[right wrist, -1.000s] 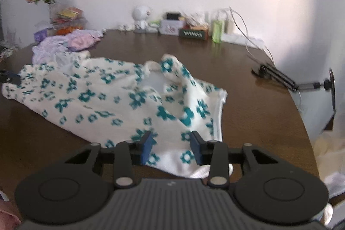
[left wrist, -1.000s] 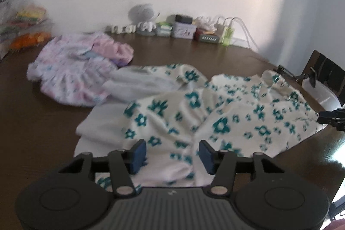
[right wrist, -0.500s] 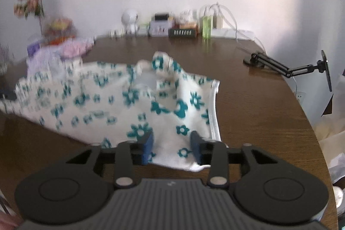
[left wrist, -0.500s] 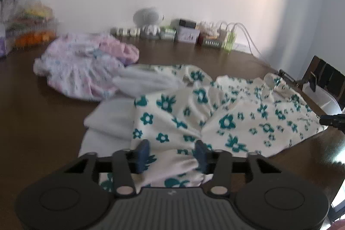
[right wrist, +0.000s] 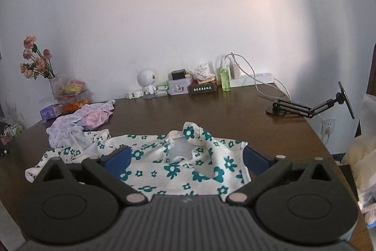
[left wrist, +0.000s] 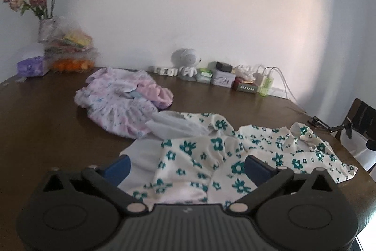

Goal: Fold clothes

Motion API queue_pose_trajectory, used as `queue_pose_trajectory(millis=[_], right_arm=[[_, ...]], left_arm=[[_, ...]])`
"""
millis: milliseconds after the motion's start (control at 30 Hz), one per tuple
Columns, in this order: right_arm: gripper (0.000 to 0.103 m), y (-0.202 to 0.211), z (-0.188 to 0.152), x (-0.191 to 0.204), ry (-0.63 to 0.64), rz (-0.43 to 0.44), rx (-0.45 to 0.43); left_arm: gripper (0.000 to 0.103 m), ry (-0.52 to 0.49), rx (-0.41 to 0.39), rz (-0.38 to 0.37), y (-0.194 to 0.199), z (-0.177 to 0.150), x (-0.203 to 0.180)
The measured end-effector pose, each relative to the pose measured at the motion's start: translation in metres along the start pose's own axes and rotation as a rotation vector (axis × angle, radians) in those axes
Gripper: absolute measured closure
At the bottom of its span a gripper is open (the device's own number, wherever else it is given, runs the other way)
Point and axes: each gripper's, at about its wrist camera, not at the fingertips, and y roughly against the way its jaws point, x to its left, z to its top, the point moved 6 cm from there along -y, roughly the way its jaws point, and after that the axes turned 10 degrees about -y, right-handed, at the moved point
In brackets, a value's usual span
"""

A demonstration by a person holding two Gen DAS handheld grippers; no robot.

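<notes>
A white garment with teal flowers [left wrist: 225,157] lies rumpled on the dark wooden table [left wrist: 35,133]. My left gripper [left wrist: 186,167] is open, with its blue pads either side of the garment's near left end. In the right wrist view the same garment [right wrist: 164,164] spreads leftward, neck opening up. My right gripper [right wrist: 185,158] is open over its right end, and the cloth lies loose between the pads.
A pile of pink and lilac clothes [left wrist: 122,98] lies behind the garment. Along the wall stand a vase of roses [left wrist: 44,25], snack bags, a white toy robot [right wrist: 146,81], boxes, a green bottle [right wrist: 225,80] and a power strip. A phone arm [right wrist: 305,107] sits far right.
Both grippers have opened wide and let go of the flowered garment, which now lies slack on the table. Both cameras have tilted up and drawn back a little.
</notes>
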Motion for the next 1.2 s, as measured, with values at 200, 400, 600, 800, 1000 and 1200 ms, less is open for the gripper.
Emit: queue_pose_trajectory(millis=[200,400,600,800,1000,1200], right_arm=[[0.0,-0.002,-0.008,0.012,-0.016,0.022,0.036],[0.0,0.0,-0.011,0.03,0.007,0.028,0.06],[0.0,0.011,-0.017,0.046,0.036,0.027,0.06],[0.0,0.02,-0.022,0.051,0.06,0.019,0.058],[0.0,0.026,-0.02,0.046,0.08,0.004,0.045],[0.0,0.018,0.004,0.044,0.174,0.012,0.04]], left_arm=[[0.0,-0.017,0.022,0.032,0.013,-0.017,-0.015],[0.0,-0.016,0.029,0.027,0.023,-0.03,-0.022],[0.0,-0.013,0.037,0.039,0.03,-0.037,-0.025],[0.0,-0.044,0.037,0.015,0.035,-0.041,-0.036],[0.0,-0.096,0.031,0.001,0.03,-0.032,-0.042],[0.0,-0.269,0.05,-0.009,0.007,0.0,-0.056]])
